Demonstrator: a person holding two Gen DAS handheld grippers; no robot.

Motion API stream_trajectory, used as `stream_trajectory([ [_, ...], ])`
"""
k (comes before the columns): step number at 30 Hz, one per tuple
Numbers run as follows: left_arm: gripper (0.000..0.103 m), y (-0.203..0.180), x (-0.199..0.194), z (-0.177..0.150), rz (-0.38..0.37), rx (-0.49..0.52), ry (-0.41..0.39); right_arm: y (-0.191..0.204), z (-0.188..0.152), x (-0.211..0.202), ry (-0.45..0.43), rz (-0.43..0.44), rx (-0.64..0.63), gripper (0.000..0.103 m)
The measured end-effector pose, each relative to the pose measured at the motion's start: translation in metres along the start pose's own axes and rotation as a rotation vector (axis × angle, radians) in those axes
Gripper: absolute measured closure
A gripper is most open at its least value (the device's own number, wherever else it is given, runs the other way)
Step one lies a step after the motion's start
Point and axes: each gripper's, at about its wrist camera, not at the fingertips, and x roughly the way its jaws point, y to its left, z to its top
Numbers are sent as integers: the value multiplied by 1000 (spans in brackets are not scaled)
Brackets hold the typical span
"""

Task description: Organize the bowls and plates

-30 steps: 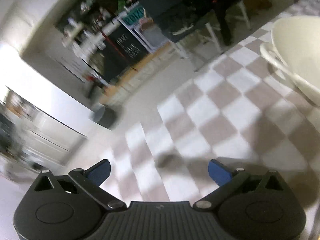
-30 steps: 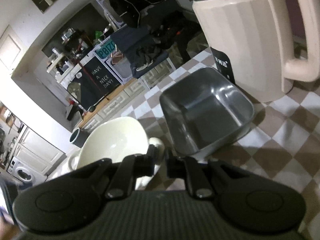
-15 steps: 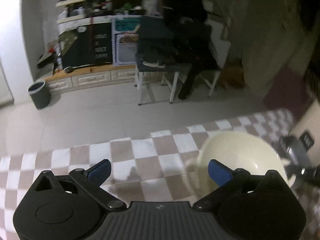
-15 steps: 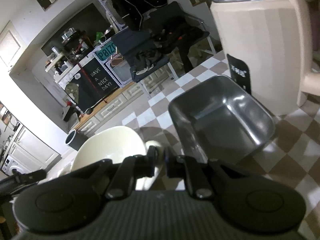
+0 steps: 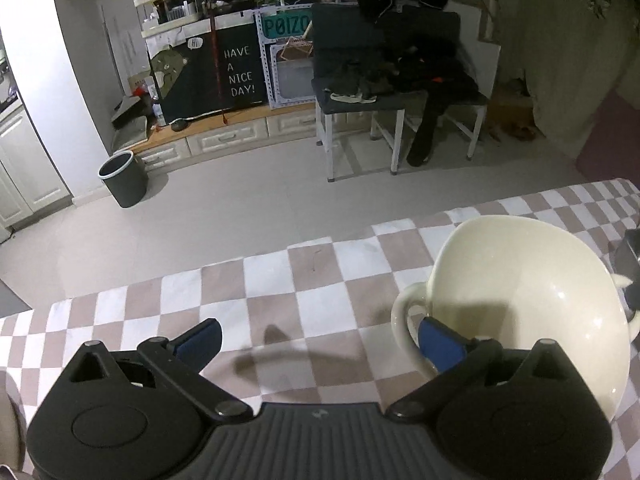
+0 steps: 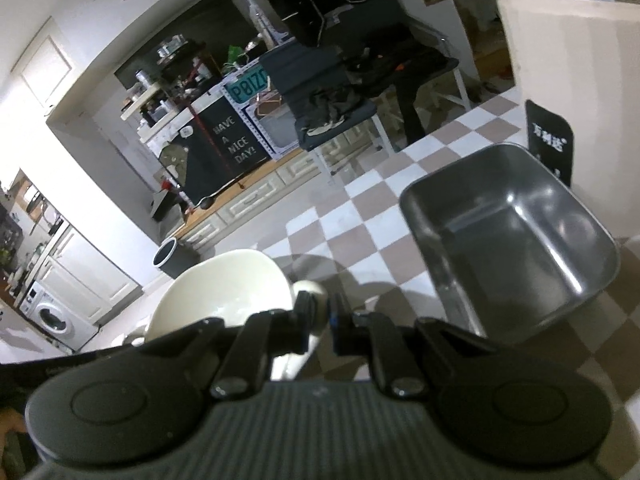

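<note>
- Left wrist view. My left fingers point(image 5: 318, 344) stand wide apart and hold nothing; both blue pads point(image 5: 200, 340) are bare.
- Same view. Cream bowl point(image 5: 520, 304) with loop handles, on the checkered counter point(image 5: 280, 280) to the right. My right-hand pad sits just beside its near handle point(image 5: 404, 320); I cannot tell whether they touch.
- Same view. A dark grey edge point(image 5: 630, 252) shows just past the bowl at the far right; too little of it shows to name it.
- Same view, beyond the counter: tiled floor, a dark bin point(image 5: 123, 178), a low cabinet with a "HAVE A NICE DAY!" sign point(image 5: 239, 72), and a chair point(image 5: 396, 80) piled with dark clothes.
- Right wrist view. My right fingers point(image 6: 320, 312) are drawn narrow, clamped on the bowl's point(image 6: 224, 292) other handle point(image 6: 310, 292), which sits between the tips.
- Same view. The bowl lies to the lower left of the tips, mouth open to the camera.
- Same view. Steel tray point(image 6: 516, 236), rectangular, deep and bare inside, on the counter point(image 6: 348, 240) to the right, near the bowl but apart from it.
- Same view. A black tag point(image 6: 550, 142) stands behind the tray; a tall beige container point(image 6: 572, 48) rises at the upper right.
</note>
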Motion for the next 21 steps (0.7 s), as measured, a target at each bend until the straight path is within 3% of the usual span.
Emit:
stream_trajectory([
  [4,2,10,0,-5,-23,-46,-1,1,1,0,3,14,-18,91],
  [8,5,31,3,-7,-173,-210,3,-10,4,1,20,74,31,78],
  [11,8,37,6,-6,-285,-291,-18,-4,7,1,43,104,-20,62],
  [13,18,34,11,-2,-338,-302,-11,3,7,0,51,107,-64,51],
  [15,25,28,17,0,-362,-296,4,9,6,2,51,90,-110,49],
  [18,37,17,26,2,-385,-251,37,15,4,8,72,67,-148,48],
  [21,42,10,33,-1,-404,-219,52,13,3,17,104,80,-120,50],
])
